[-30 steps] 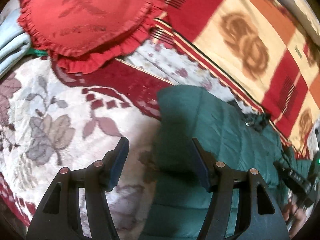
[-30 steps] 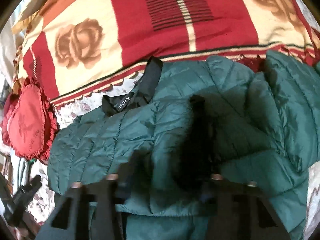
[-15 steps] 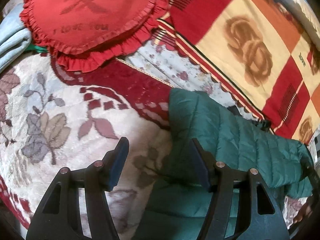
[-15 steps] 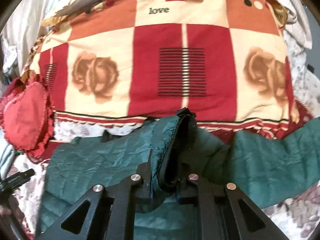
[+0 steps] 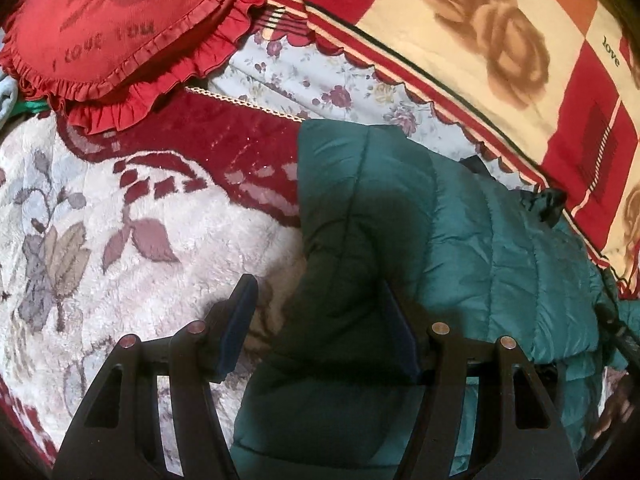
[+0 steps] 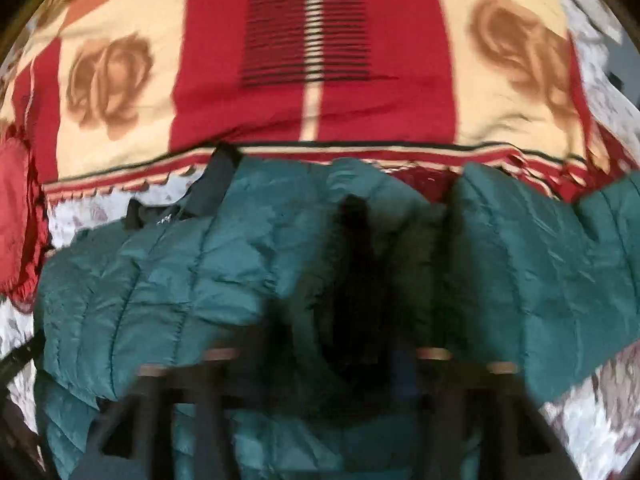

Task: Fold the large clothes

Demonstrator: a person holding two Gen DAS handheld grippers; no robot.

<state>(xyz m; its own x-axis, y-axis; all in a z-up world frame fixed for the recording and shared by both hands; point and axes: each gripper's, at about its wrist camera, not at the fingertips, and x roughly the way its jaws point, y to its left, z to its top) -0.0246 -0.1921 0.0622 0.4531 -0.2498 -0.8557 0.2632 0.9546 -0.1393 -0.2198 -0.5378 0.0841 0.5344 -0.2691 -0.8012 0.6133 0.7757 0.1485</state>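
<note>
**Green jacket's left edge sits inside the left hand-held gripper's gap**

The green quilted puffer jacket lies on the bed, across a plush floral blanket, its long axis running left to right below the red-and-cream rose blanket. The left hand-held gripper hangs over the jacket's left edge with its fingers spread apart: one over the floral blanket, the other over green fabric, neither pressing. It is placed to close on that edge.

The right hand-held gripper is opening; a dark fold of the jacket stands between its fingers, but the blur hides whether they touch it.

The black collar shows at the far side. The jacket's near edge is cut off, and the heart-shaped red cushion lies well clear.
</note>
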